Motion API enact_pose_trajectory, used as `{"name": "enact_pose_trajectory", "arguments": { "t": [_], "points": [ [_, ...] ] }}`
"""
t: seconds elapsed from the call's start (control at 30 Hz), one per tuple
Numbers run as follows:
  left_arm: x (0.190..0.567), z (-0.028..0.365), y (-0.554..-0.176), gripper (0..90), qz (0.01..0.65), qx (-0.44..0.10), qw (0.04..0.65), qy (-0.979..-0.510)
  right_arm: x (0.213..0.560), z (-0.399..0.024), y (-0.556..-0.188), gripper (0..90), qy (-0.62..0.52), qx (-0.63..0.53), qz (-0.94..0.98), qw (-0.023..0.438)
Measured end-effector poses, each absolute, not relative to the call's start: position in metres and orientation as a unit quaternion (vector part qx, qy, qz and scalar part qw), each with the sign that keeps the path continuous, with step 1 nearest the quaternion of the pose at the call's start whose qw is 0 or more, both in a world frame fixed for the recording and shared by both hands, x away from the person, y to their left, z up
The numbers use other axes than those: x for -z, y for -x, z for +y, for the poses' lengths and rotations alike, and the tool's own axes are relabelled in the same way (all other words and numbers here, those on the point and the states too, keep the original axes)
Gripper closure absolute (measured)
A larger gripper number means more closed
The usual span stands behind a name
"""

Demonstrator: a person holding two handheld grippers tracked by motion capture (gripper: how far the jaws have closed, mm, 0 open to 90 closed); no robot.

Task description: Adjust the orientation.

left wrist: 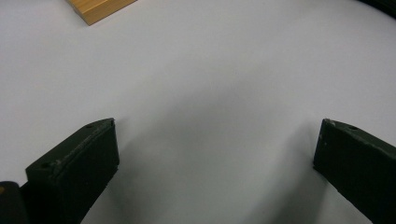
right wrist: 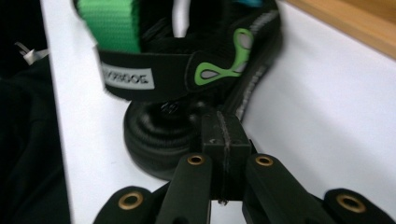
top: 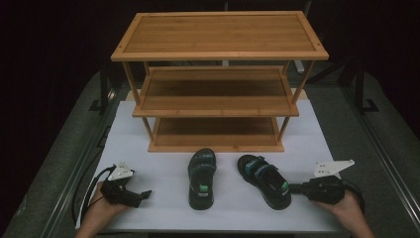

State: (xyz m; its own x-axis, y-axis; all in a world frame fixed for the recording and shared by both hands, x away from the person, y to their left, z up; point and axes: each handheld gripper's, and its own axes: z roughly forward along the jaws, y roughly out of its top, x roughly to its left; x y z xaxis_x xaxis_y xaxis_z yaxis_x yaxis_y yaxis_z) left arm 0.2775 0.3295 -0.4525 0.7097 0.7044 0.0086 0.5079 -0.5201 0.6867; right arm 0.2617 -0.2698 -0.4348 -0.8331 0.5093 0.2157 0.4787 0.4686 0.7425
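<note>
Wooden rack (top: 218, 89): all shelves bare. Both sandals before rack, unshelved. Right gripper (top: 296, 188), jaws together, at right sandal (top: 263, 181) heel; left gripper (top: 143, 195) jaws apart, idle beside left sandal (top: 201, 178).

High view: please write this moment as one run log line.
left gripper: open, over white mat | right gripper: shut, at right sandal heel | shelf: bare

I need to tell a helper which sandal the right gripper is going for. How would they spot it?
Start at the three-tier bamboo shoe rack. Two black strapped sandals lie before it on the white sheet. It's the angled right sandal, by the shut right gripper; the other lies straight.
</note>
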Motion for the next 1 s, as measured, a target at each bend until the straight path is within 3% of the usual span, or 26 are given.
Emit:
{"name": "enact_pose_trajectory", "arguments": {
  "t": [0.27,0.47,0.6,0.7,1.0],
  "points": [
    [0.452,0.329,-0.277,0.0,0.353,-0.144,0.34,-0.86,0.433,-0.239,-0.249,89.7,-0.241,-0.424,0.873,0.0],
    [0.452,0.33,-0.278,0.0,0.353,-0.144,0.34,-0.86,0.415,-0.244,-0.248,86.5,-0.245,-0.442,0.862,0.035],
    [0.452,0.329,-0.277,0.0,0.353,-0.144,0.34,-0.86,0.394,-0.249,-0.256,73.7,-0.258,-0.462,0.846,0.065],
    [0.452,0.329,-0.277,0.0,0.353,-0.144,0.34,-0.86,0.385,-0.245,-0.269,70.0,-0.256,-0.474,0.839,0.071],
    [0.453,0.329,-0.278,0.0,0.353,-0.144,0.342,-0.859,0.382,-0.223,-0.301,67.8,-0.249,-0.469,0.846,0.051]
  ]
}}
